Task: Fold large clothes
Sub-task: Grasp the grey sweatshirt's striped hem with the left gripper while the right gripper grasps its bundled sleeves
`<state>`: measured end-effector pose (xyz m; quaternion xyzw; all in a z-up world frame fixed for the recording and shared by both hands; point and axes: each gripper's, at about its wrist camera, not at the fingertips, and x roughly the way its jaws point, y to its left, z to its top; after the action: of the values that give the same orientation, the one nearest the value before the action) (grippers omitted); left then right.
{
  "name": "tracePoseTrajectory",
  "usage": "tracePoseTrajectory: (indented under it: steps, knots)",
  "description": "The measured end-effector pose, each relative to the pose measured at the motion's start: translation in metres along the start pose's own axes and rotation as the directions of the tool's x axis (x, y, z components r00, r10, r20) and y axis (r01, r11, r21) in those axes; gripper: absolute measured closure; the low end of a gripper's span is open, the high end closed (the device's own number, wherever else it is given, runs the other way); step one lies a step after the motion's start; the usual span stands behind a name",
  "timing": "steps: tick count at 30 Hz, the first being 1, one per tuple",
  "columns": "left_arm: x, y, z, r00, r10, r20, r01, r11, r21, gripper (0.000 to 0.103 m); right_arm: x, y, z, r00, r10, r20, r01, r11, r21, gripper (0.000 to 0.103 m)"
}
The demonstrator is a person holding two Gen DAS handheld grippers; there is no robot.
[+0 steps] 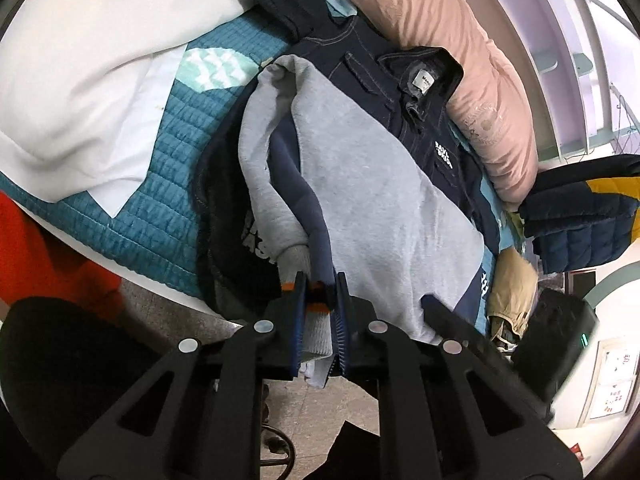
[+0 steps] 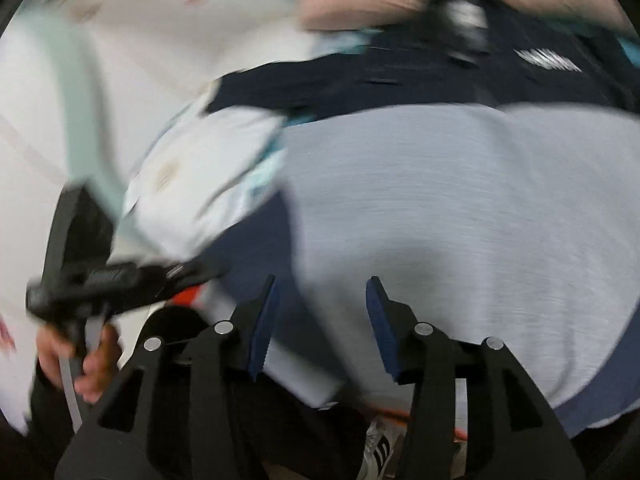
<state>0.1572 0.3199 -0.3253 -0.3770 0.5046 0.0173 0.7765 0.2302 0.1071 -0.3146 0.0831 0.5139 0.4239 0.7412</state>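
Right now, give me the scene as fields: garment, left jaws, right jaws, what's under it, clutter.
garment: grey sweatshirt with navy sleeves, spread on the bed
left gripper: jaws shut on the ribbed cuff of a sleeve
right gripper: jaws open, nothing between them, over the grey fabric; view blurred
underneath: dark denim jacket, teal quilt
clutter: pink duvet, white pillow, navy puffer jacket

One grey sweatshirt (image 1: 372, 208), one dark denim garment (image 1: 400, 92), one pink quilt (image 1: 440, 40), one white pillow (image 1: 100, 60), two grippers
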Motion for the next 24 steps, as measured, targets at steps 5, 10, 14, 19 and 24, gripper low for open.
tracePoseTrajectory:
  steps: [5,10,14,19,24]
  knots:
    - [0.000,-0.005,0.000,1.000,-0.005,-0.001,0.005,1.000,0.001,0.090,0.021,0.034,-0.019,0.999,-0.007,-0.050,0.001,0.993,-0.118,0.055]
    - [0.001,-0.005,0.001,1.000,-0.012,-0.008,0.012,1.000,0.004,0.090,0.041,0.048,-0.021,0.997,-0.006,-0.071,-0.004,0.989,-0.146,0.052]
    - [0.002,-0.006,0.000,1.000,-0.013,-0.011,0.013,1.000,0.003,0.089,0.058,0.050,-0.017,0.996,-0.034,-0.078,0.021,0.987,-0.158,0.051]
    - [0.007,-0.013,-0.002,1.000,-0.005,-0.025,0.005,1.000,0.020,0.089,0.078,0.050,-0.014,0.993,-0.081,-0.091,0.063,0.981,-0.183,0.063]
    - [0.006,-0.032,-0.006,0.997,-0.070,-0.039,0.073,0.996,0.060,0.089,0.066,0.038,-0.012,0.995,-0.088,-0.040,0.081,0.985,-0.150,0.092]
